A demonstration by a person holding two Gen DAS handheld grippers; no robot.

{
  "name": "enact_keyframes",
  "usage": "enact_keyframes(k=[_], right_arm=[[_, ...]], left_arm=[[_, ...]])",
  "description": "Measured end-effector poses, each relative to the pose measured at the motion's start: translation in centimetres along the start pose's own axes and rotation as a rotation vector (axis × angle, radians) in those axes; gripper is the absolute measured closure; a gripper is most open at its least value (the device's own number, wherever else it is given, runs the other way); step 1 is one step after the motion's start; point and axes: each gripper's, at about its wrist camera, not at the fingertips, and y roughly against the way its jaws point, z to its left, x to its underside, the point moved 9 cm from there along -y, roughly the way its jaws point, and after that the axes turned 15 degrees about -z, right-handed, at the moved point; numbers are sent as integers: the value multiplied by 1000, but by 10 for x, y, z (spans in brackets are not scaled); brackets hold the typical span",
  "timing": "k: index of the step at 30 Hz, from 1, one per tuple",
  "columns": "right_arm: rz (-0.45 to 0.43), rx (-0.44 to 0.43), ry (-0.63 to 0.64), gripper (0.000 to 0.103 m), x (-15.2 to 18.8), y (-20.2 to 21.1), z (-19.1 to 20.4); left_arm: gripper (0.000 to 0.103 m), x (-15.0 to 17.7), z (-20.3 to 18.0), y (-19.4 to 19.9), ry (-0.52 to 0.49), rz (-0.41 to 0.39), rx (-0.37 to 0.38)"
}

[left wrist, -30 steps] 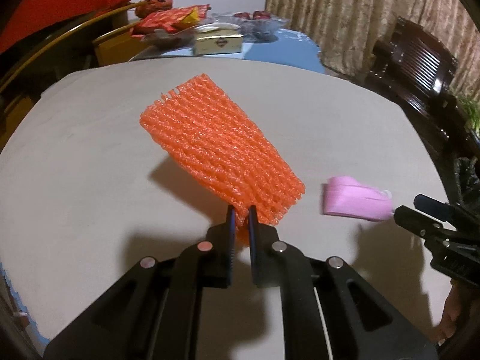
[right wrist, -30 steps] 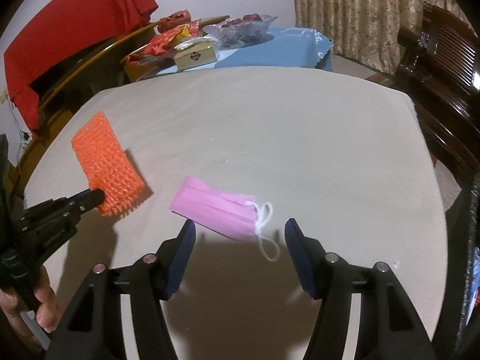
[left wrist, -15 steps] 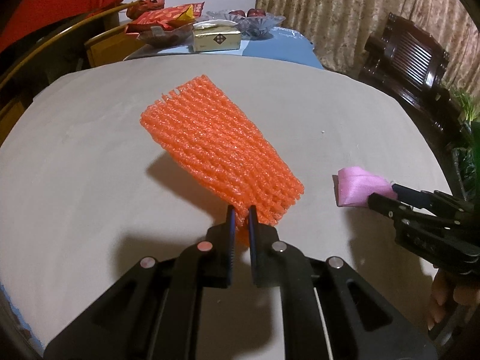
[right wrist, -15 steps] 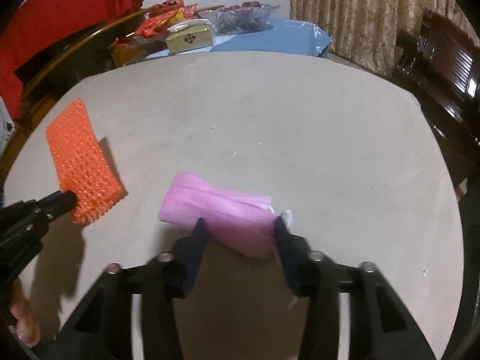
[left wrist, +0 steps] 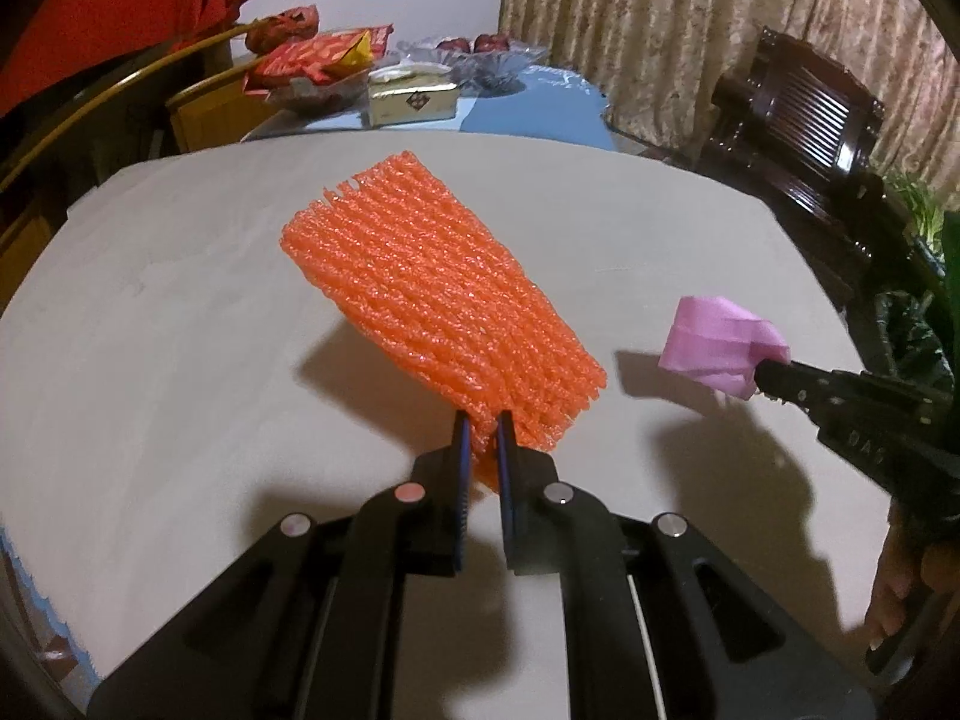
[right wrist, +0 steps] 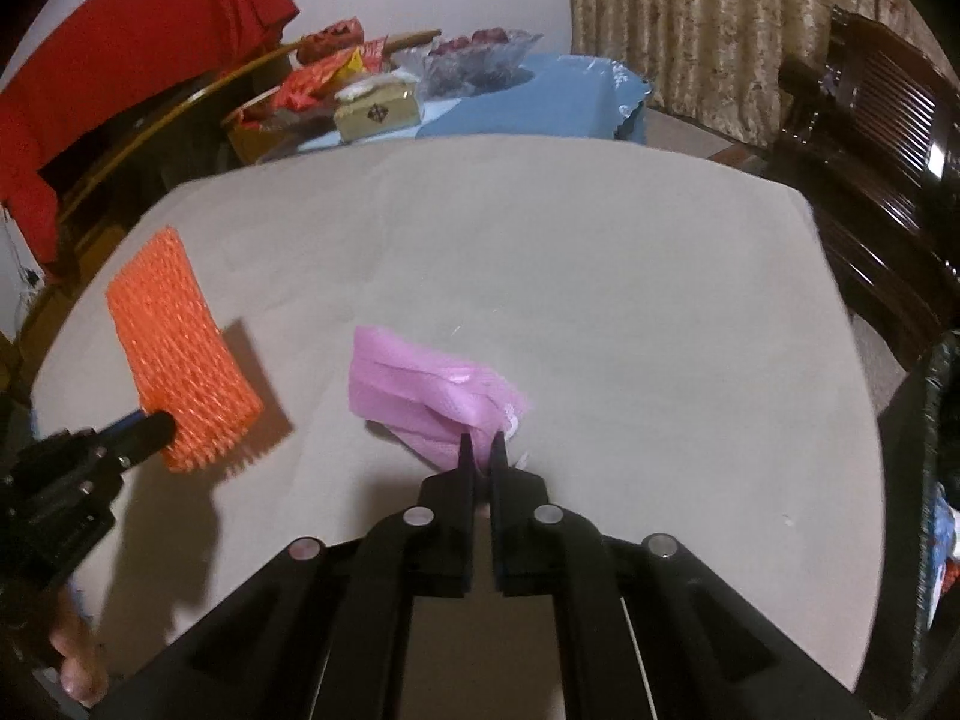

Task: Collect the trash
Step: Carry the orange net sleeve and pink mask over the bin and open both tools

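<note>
- Left wrist view: the left gripper (left wrist: 480,420) is clenched on the near edge of one orange foam net (left wrist: 438,300), which sticks out tilted over the beige table (left wrist: 150,360), its shadow falling on the cloth below.
- In the same view, the right gripper (left wrist: 759,369) comes in from the right, pinching one pink face mask (left wrist: 720,342), crumpled at the grip and apparently lifted, judging by the shadow under it.
- Right wrist view: the right gripper (right wrist: 480,447) has just been closing, and its jaws now grasp the near end of the mask (right wrist: 426,396).
- At the left edge of that view, the left gripper (right wrist: 150,426) holds the net (right wrist: 180,354) by its lower edge.
- Count: one net, one mask, two grippers, each with one piece. I see no other loose scrap on the table (right wrist: 600,270).
- Progress, as I judge it: both pieces are picked up; what is left is dropping them in a bin. No bin is clearly recognisable; a dark rimmed shape (right wrist: 936,420) at the right edge of the right wrist view might be one, but I cannot tell.
</note>
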Motion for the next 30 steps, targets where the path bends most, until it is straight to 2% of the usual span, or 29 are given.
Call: enact_keyframes(k=[6, 19, 30], right_arm=[[-37, 12, -36, 99, -16, 48, -21], [-142, 70, -91, 99, -43, 146, -86], [-197, 137, -115, 99, -44, 202, -145]], left_arm=[[95, -10, -27, 29, -10, -18, 1], [95, -28, -123, 94, -74, -77, 53], [95, -37, -199, 120, -120, -97, 117]])
